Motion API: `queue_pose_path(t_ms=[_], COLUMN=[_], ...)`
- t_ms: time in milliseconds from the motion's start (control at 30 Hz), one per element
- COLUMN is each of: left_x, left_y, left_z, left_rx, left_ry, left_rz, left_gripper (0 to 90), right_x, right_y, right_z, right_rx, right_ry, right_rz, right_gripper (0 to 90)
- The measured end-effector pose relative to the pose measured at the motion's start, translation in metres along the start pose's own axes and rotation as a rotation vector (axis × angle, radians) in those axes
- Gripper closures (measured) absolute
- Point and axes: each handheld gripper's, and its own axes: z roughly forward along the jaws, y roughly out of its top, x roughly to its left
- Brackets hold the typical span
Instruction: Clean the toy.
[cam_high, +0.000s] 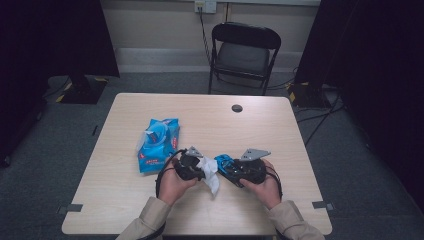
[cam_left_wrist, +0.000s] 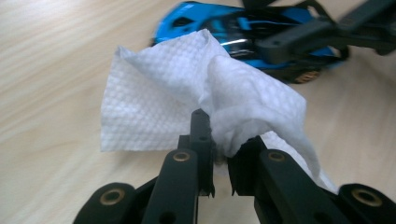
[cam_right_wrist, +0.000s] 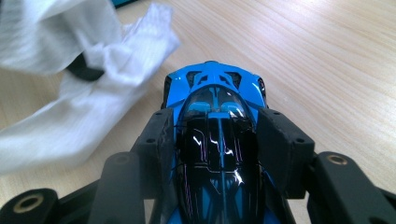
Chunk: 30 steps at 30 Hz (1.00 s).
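Note:
A white wet wipe (cam_left_wrist: 187, 88) hangs bunched from my left gripper (cam_left_wrist: 222, 154), whose jaws are shut on its lower fold. In the high view the wipe (cam_high: 210, 172) sits between the two hands, at the left gripper (cam_high: 199, 170). A blue and black toy car (cam_right_wrist: 217, 140) is clamped by its sides in my right gripper (cam_right_wrist: 217, 135), nose pointing away from the camera. The car (cam_left_wrist: 243, 35) lies just behind the wipe in the left gripper view. In the high view the car (cam_high: 227, 164) pokes out of the right gripper (cam_high: 231, 167) toward the wipe.
A blue wet-wipe pack (cam_high: 159, 144) with its flap raised lies on the wooden table (cam_high: 260, 130) left of the hands. A small dark disc (cam_high: 237, 108) sits near the far edge. A black folding chair (cam_high: 243, 55) stands beyond the table.

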Motion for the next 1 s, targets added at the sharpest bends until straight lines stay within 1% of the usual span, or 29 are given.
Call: queue_pose_path(t_ms=[67,100,133,167,200,300,367,433,467,567,600,667,933,1000], left_x=[0.006,0.008,0.009,0.010,0.011,0.009,0.008,0.006,0.005,0.003,0.002,0.000,-0.008,-0.010], left_y=[-0.001,-0.001,-0.002,-0.001,-0.001,0.001,0.004,0.005,0.006,0.006,0.007,0.008,0.008,0.008], left_z=[0.002,0.004,0.006,0.009,0.010,0.017,0.020,0.024,0.025,0.027,0.027,0.028,0.032,0.033], left_rx=[0.005,0.007,0.004,0.008,0.019,0.015,0.024,0.019,0.027,0.026,0.035,0.038,0.027,0.031], left_ry=[0.012,0.011,0.015,0.021,0.015,0.036,0.038,0.041,0.042,0.037,0.038,0.034,0.022,0.016], left_rz=[-0.024,-0.040,-0.044,-0.042,-0.042,-0.039,-0.030,-0.025,-0.016,-0.018,-0.006,0.001,0.009,0.014], left_gripper=[81.9,81.9,81.9,81.9,81.9,81.9,81.8,81.8,81.8,81.8,81.8,81.8,81.9,81.9], right_x=[0.000,0.000,0.000,0.000,0.000,0.000,0.000,0.000,0.000,0.000,0.000,0.000,0.000,0.000], right_y=[0.000,0.000,0.000,0.000,0.000,0.000,-0.001,-0.001,-0.001,-0.001,-0.001,-0.001,-0.002,-0.002], right_z=[0.000,0.000,0.000,0.000,0.000,0.000,0.000,0.000,0.000,0.000,0.000,0.000,0.000,0.000], right_rx=[-0.002,-0.002,-0.001,-0.002,-0.003,-0.004,-0.005,-0.006,-0.007,-0.010,-0.010,-0.009,-0.015,-0.013], right_ry=[-0.001,0.000,0.000,-0.001,0.000,-0.001,-0.001,0.000,0.001,0.001,0.000,-0.001,0.001,0.000], right_rz=[0.000,0.000,0.001,0.001,0.000,-0.001,-0.001,0.001,0.000,-0.001,-0.001,-0.003,-0.003,-0.005], right_gripper=[47.9,47.9,47.9,47.9,47.9,47.9,47.9,47.9,47.9,47.9,47.9,47.8,47.9,47.8])
